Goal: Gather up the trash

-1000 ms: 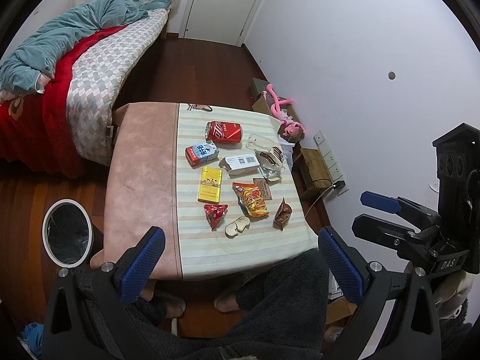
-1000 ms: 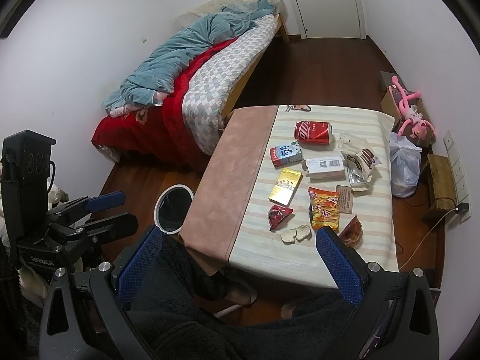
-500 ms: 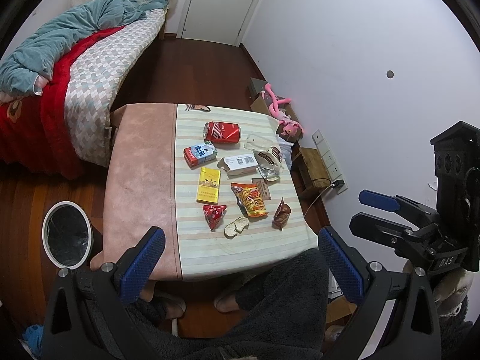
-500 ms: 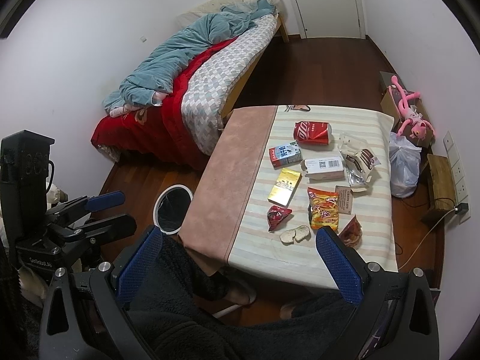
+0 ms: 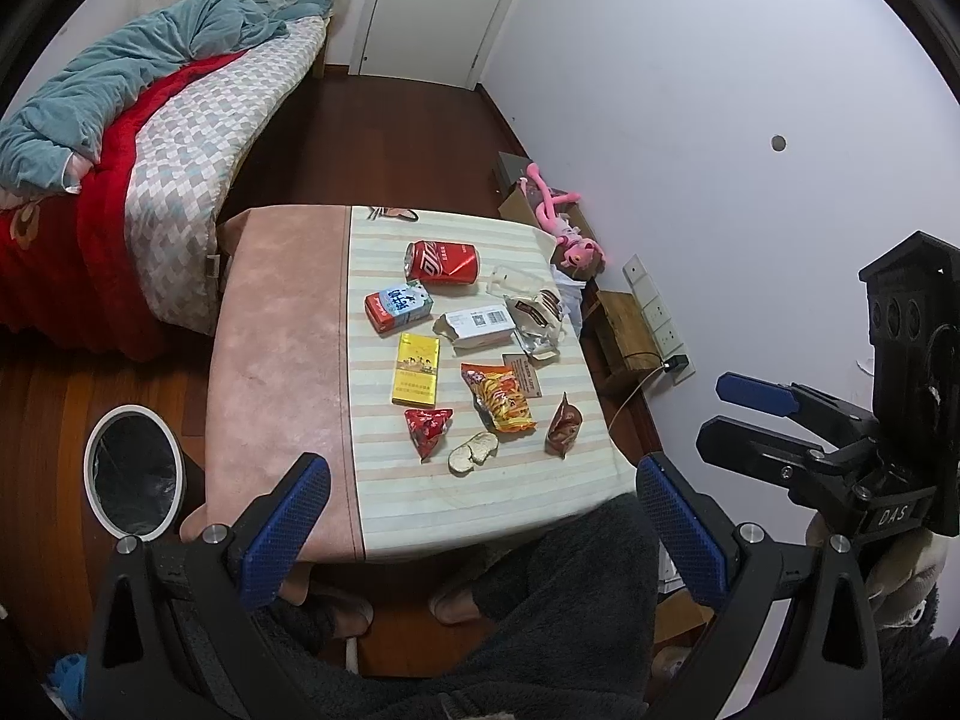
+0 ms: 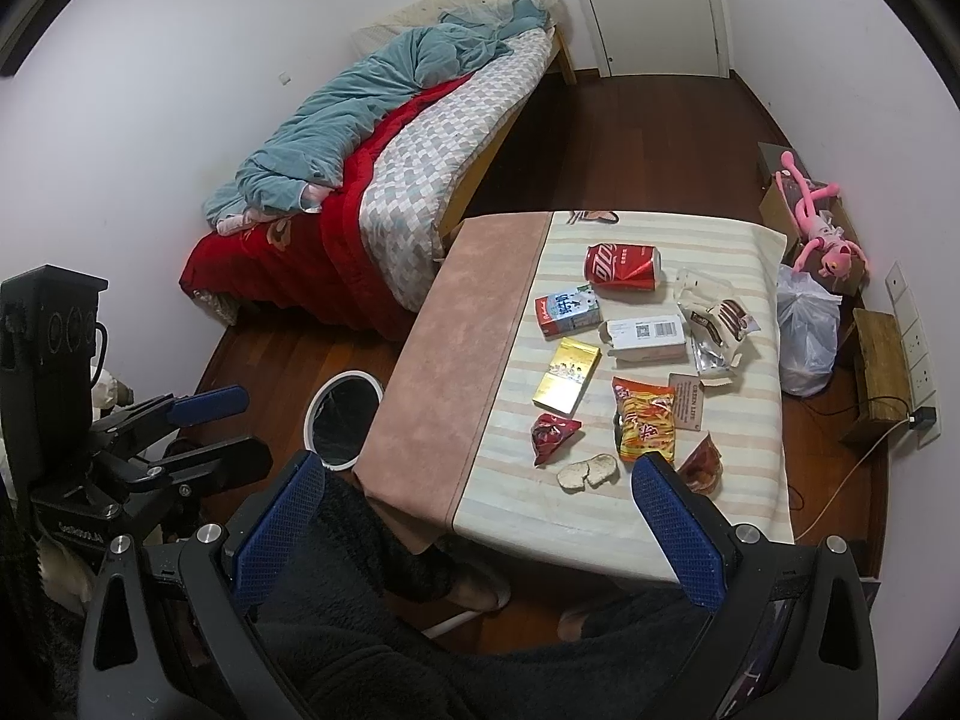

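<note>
Trash lies spread over the striped half of a low table: a red soda can on its side, a small milk carton, a white box, a yellow pack, an orange snack bag, a small red wrapper and a brown wrapper. A white-rimmed bin with a black liner stands on the floor left of the table. My left gripper hangs open high above the table's near edge. My right gripper is open too, holding nothing.
A bed with red and teal bedding fills the far left. A pink plush toy, a white plastic bag and a wooden stool stand by the right wall. The person's dark-clad legs are under the near table edge.
Both views have shifted only slightly; the table and trash sit a little lower and leftward in frame. Both grippers stay open and nothing on the table has moved.
</note>
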Action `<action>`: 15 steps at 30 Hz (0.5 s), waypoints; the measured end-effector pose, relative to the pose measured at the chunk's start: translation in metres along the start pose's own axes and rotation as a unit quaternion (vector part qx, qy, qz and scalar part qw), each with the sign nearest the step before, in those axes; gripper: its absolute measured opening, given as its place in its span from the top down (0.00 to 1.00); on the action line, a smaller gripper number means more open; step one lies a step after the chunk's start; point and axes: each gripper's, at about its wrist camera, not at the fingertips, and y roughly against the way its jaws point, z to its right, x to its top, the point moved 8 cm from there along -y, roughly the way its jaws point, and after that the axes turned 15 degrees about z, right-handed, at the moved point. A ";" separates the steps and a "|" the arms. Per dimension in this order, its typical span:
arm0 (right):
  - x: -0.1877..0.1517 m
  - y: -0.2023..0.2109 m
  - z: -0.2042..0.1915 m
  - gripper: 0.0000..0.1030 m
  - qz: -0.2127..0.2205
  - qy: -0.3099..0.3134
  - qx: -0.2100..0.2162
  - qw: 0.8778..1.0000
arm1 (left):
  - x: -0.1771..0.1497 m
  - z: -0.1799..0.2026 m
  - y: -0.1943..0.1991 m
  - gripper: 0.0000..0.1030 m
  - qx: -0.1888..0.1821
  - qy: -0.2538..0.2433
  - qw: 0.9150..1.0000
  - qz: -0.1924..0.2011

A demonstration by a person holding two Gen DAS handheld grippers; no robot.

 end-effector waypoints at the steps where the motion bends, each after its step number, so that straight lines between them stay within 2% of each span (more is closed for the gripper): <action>1: 0.000 -0.001 0.000 0.00 0.000 0.001 0.000 1.000 | 0.000 0.000 0.000 0.00 0.000 0.000 1.000 0.001; 15: 0.002 0.001 0.002 0.00 0.003 0.001 0.000 1.000 | 0.003 0.001 0.003 0.00 -0.002 -0.008 1.000 0.002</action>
